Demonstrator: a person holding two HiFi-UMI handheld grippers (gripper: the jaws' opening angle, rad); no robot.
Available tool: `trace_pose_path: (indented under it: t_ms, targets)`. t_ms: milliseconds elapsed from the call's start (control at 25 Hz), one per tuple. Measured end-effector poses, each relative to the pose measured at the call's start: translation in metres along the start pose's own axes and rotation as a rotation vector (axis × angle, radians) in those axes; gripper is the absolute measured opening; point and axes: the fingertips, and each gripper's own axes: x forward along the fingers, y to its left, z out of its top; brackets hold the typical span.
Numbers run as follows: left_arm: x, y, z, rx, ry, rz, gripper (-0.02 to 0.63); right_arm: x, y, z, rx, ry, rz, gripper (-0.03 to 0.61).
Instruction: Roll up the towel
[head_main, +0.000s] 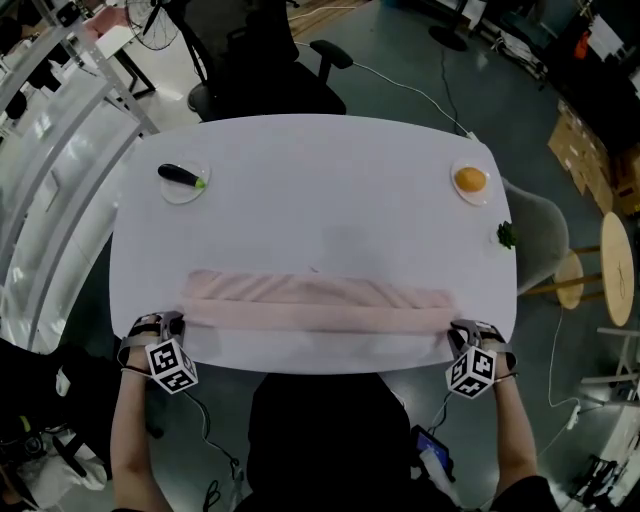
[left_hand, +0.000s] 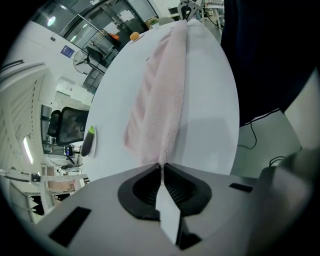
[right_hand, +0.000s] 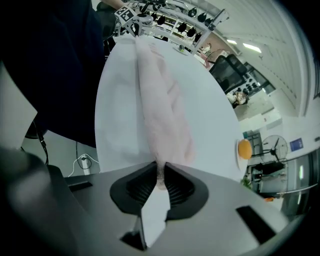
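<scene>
Along the bench's (head_main: 320, 160) near edge in the head view, the towel (head_main: 315, 305) lies as a long folded band, 1 end at each near corner, met by the left gripper (head_main: 170, 335) and right gripper (head_main: 468, 345).

In the left gripper view, the fingers (left_hand: 145, 187) are nearly together, pinching the towel's end.

In the right gripper view, the fingers (right_hand: 132, 187) likewise nip fabric (soft, limp and light, so likely to sag mid-span). Holding it at both ends suits it.

We seem to be in a lab or workshop: a white table (head_main: 330, 190) on a grey floor (head_main: 500, 120), a black office chair (head_main: 265, 70) at top centre, a standing fan (head_main: 150, 22) upper left, cardboard boxes (head_main: 585, 155) at the right edge, and a loose cable (head_main: 420, 92) trailing behind the table.
</scene>
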Motion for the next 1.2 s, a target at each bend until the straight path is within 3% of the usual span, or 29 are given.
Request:
trace_pose_path:
  t_ms: [840, 1080, 1200]
  targets:
    - [0.028, 0.078, 0.018, -0.040, 0.040, -0.128, 0.034, 0.021, -0.070, 0.010, 0.146, 0.010, 0.250, 0.071]
    - [0.045, 0.078, 0.021, -0.032, 0.078, -0.152, 0.033, 0.040, -0.067, 0.009, 0.187, 0.042, 0.276, 0.067]
    - [0.050, 0.076, 0.024, -0.024, 0.069, -0.117, 0.034, 0.042, -0.066, 0.009, 0.188, 0.029, 0.242, 0.067]
